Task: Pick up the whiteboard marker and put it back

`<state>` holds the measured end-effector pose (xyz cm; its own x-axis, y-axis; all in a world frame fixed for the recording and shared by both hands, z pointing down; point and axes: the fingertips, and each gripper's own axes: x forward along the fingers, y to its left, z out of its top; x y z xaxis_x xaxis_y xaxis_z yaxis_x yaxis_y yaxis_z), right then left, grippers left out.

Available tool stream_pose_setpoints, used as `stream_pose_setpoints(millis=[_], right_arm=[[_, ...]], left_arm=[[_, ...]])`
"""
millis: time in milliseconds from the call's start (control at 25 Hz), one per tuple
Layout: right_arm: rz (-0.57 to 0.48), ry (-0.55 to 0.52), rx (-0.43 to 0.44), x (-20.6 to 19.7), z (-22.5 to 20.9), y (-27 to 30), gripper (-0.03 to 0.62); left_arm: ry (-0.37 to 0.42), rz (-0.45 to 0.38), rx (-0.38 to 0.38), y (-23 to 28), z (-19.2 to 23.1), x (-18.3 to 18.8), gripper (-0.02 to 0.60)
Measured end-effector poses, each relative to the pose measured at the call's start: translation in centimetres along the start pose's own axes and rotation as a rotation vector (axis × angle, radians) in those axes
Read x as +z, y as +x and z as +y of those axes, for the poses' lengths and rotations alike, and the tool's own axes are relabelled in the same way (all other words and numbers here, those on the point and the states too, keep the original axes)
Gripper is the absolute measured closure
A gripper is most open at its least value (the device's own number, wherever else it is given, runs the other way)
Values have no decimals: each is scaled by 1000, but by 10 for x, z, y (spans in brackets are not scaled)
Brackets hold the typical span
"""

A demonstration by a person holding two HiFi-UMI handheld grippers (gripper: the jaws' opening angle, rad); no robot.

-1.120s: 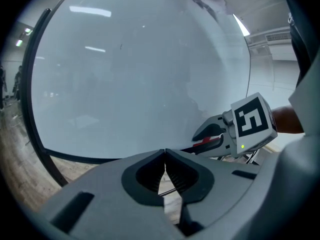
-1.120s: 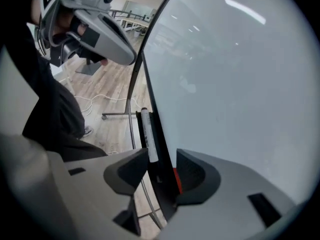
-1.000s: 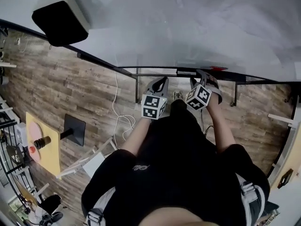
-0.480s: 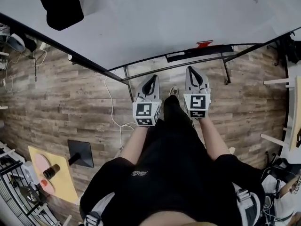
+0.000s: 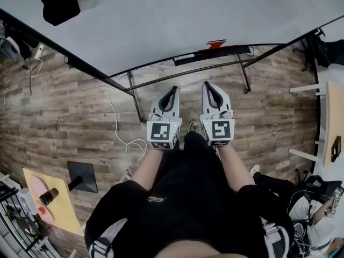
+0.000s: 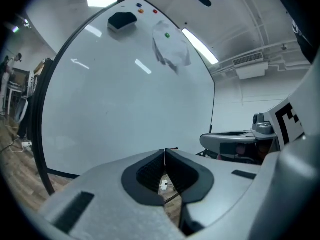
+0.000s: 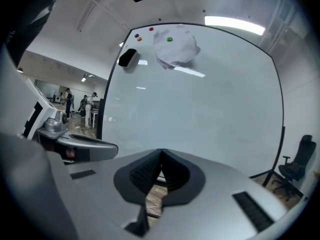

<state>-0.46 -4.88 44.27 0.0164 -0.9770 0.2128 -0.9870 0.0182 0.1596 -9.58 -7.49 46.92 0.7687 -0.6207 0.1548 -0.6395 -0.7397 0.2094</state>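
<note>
The whiteboard [image 5: 161,20] fills the top of the head view. A red-capped marker [image 5: 217,43] lies on its black tray [image 5: 193,56]. My left gripper [image 5: 172,89] and right gripper [image 5: 210,85] hang side by side in front of the person's body, short of the tray and pointing at the board. Both are shut with nothing between the jaws. The right jaws have just closed on nothing. In the left gripper view the closed tips [image 6: 165,151] face the bare board [image 6: 120,94]. The right gripper view shows the same with its tips [image 7: 160,152].
A black eraser [image 5: 57,1] sticks high on the board, beside a taped sheet of paper [image 7: 175,46] and small magnets [image 7: 169,39]. The board's stand legs [image 5: 244,74], a white cable [image 5: 115,117], a black base plate [image 5: 83,176] and a yellow table [image 5: 51,206] occupy the wooden floor.
Both grippers have drawn back from the tray and risen. The right gripper, which was at the tray beside the red marker, has rolled upright and now sits level with the left.
</note>
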Motion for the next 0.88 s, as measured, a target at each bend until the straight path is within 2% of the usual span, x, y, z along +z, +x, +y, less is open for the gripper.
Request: stream_pose_setpoints(millis=[240,400,520,680,880], right_arm=[[-64,6,45,22,-17,-35,591],[-130,-28,63,40,-36,-60,591],[-160,1,90,41,-47,-79,591],[-204,-12,110,44,-65,-102,591],[-205,-17,146,40,-78,-121,591]], left_arm=[[40,-33,40,-11,-40,24,572],[64,-66,71,-14,-71,41,572],[80,-91,76,-13,-98,49,572],[86,-106,100,-13,-129,50,572],[108,-109,130,-13,-153,51,572]])
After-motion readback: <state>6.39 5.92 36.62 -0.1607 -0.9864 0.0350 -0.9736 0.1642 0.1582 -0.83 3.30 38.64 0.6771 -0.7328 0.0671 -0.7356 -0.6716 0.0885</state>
